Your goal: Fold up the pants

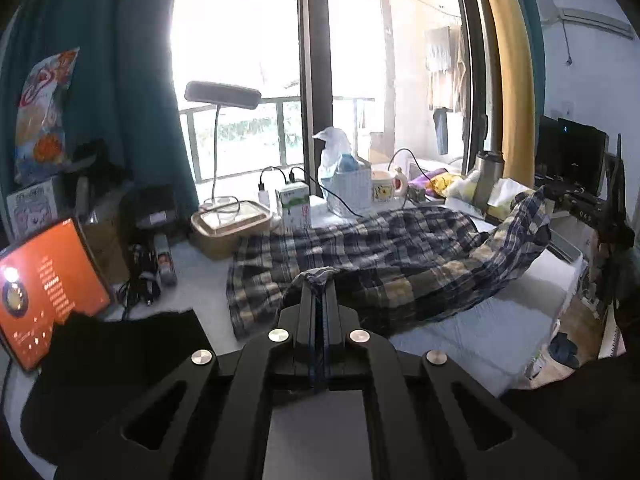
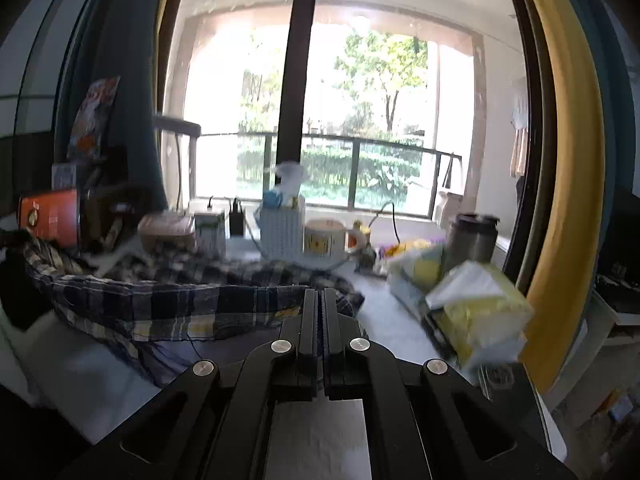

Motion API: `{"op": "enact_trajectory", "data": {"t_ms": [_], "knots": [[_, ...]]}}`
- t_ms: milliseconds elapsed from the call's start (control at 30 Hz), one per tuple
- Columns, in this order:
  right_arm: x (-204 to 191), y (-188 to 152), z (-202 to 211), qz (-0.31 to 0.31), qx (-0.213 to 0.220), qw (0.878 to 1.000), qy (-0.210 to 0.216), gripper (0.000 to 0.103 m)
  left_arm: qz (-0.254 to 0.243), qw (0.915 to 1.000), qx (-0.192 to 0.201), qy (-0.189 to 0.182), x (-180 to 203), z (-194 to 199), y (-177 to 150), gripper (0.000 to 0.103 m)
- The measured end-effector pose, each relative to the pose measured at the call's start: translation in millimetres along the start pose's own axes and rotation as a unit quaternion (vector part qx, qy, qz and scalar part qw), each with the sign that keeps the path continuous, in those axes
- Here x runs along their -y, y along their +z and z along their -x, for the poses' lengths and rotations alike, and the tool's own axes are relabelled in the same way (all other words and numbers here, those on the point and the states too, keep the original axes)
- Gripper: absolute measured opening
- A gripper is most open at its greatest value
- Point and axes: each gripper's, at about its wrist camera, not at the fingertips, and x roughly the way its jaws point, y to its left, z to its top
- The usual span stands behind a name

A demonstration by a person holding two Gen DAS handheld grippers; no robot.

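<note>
Plaid pants in dark blue, white and yellow [image 1: 380,256] lie across a pale table [image 1: 472,340]. My left gripper [image 1: 319,284] is shut on one edge of the pants, and fabric shows between its fingers. In the left wrist view the far corner of the pants [image 1: 528,216] is lifted at the right. My right gripper [image 2: 320,296] is shut on a hem of the pants [image 2: 180,304], which stretches off to the left above the table [image 2: 384,316].
At the back of the table stand a desk lamp [image 1: 222,96], a wooden-sided box [image 1: 232,224], a carton [image 1: 294,204], a white basket [image 1: 352,190], a mug [image 1: 386,188] and a steel tumbler [image 1: 488,176]. A lit tablet [image 1: 44,288] leans left. A tissue pack [image 2: 476,312] lies right.
</note>
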Motion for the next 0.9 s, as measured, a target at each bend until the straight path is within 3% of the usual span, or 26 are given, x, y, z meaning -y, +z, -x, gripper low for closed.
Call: {"op": "enact_trajectory", "data": {"t_ms": [400, 900], "knots": [[14, 43, -52, -0.023, 0.000, 1.000, -0.018, 0.001, 0.002, 0.9999, 0.016, 0.002, -29, -42, 41, 0.001], [33, 71, -143, -0.046, -0.048, 0.997, -0.043, 0.001, -0.007, 0.9994, -0.030, -0.016, -71, -161, 81, 0.001]]}}
